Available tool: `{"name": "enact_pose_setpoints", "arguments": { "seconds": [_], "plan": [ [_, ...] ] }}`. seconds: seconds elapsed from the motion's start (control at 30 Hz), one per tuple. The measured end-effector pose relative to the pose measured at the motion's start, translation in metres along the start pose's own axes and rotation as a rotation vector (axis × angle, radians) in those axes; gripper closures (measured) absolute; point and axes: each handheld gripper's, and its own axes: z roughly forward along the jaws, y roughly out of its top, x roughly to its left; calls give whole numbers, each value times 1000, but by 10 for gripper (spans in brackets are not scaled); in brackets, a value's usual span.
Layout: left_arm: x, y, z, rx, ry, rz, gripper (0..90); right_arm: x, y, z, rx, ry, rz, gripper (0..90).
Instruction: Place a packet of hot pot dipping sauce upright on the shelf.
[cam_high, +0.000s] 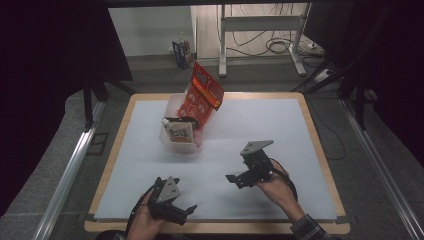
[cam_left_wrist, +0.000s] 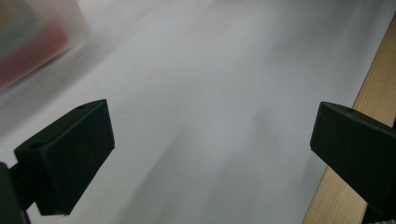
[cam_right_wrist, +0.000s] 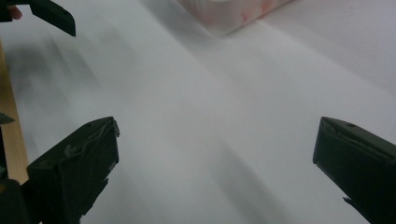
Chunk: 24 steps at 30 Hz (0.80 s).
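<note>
1. Both claws empty, jaws spread wide: left gripper (cam_high: 176, 206) near the front table edge, right gripper (cam_high: 248, 176) mid-table.
2. Translucent plastic bin (cam_high: 172, 142) sits well ahead, holding an orange-red snack packet (cam_high: 201, 96) (upright, leaning) and a dark-labelled pouch (cam_high: 180, 134).
3. Judgement: approach the packet from above, grip its free top edge, steady the bin.

Wood-edged table (cam_high: 320, 150) with white top. Grey floor (cam_high: 150, 80) beyond its far edge; white metal frame (cam_high: 260, 22), loose cables (cam_high: 277, 46). Surroundings dark.
</note>
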Motion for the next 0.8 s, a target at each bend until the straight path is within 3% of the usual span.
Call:
{"name": "enact_pose_setpoints", "arguments": {
  "seconds": [0.27, 0.67, 0.8],
  "plan": [
    [0, 0, 0, -9, -6, -7, 0, -3, -18, -19, 8, -38, 18, 0],
    [0, 0, 1, 0, -11, -3, 0, -3, -34, -46, -44, -61, 56, 0],
    [-1, 0, 2, 3, -13, -1, 0, -3, -42, -51, -34, -85, 54, 0]
  ]
}}
